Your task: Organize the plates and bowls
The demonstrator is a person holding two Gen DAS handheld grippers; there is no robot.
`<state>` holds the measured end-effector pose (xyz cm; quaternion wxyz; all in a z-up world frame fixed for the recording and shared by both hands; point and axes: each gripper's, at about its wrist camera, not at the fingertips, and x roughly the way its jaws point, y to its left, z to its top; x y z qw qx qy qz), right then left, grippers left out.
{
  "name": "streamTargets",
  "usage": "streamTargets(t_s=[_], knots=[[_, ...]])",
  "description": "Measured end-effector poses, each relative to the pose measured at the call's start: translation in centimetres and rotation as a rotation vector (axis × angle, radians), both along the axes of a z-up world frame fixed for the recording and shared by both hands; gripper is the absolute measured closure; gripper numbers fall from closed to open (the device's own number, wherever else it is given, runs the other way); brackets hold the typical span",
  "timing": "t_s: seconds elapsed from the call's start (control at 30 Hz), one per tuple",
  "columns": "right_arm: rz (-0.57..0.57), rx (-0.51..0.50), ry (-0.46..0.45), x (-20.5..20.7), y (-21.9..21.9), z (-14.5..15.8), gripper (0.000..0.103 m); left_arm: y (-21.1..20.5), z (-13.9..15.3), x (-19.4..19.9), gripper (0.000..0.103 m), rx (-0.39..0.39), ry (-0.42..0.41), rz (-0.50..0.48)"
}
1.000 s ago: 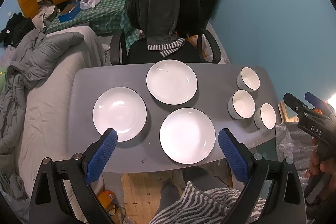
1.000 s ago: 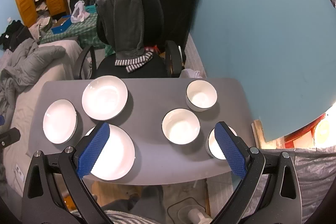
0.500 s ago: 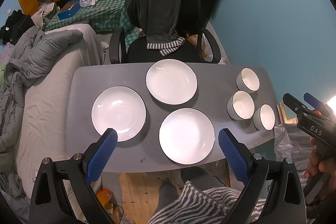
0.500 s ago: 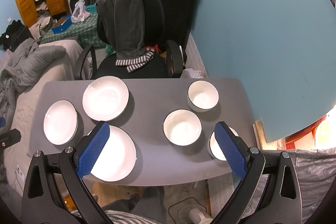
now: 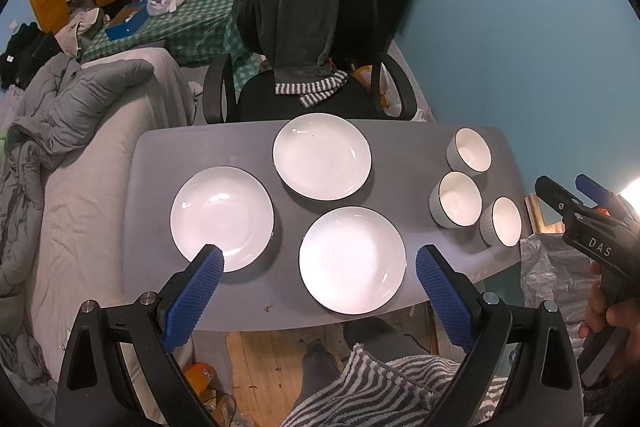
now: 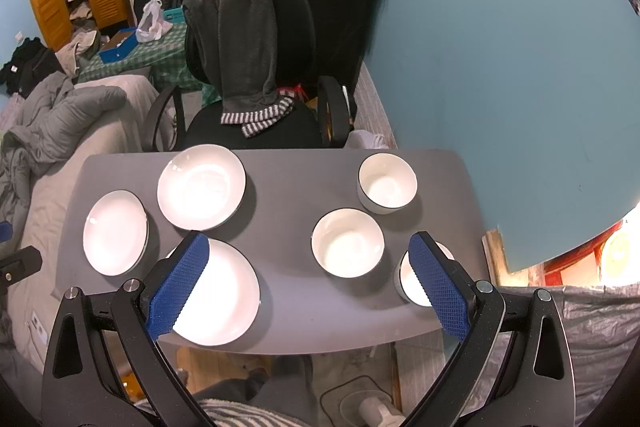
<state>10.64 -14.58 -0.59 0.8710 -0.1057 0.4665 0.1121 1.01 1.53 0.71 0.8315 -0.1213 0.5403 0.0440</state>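
Hovering above the near edge of the grey counter, the left gripper holds its blue-padded jaws spread wide with nothing between them; the right gripper is likewise wide open and empty, poised over the counter's right half. Nearest lies one white plate, close to the near edge of the counter. Beyond it, to the left, sits a second plate, and farther back a third plate; all three are apart from one another, unstacked. On the right side stand three white bowls: the nearest bowl partly hidden behind the right pad, a middle bowl just beyond it, and a far bowl toward the back. Behind the counter is an office chair draped with a dark garment. Judged risks: the near plate could be nudged off the edge by a shallow approach; thin glazed rims may slip from the pads; the nearest bowl, occluded in the right wrist view, could be knocked by a jaw.
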Motion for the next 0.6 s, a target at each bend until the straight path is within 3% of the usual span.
streamTargets(t_s=[0.6], knots=[[0.018,0.003,0.005,-0.19,0.42,0.01,0.005,0.16,-0.13,-0.26,0.005,-0.028,-0.001,0.005]])
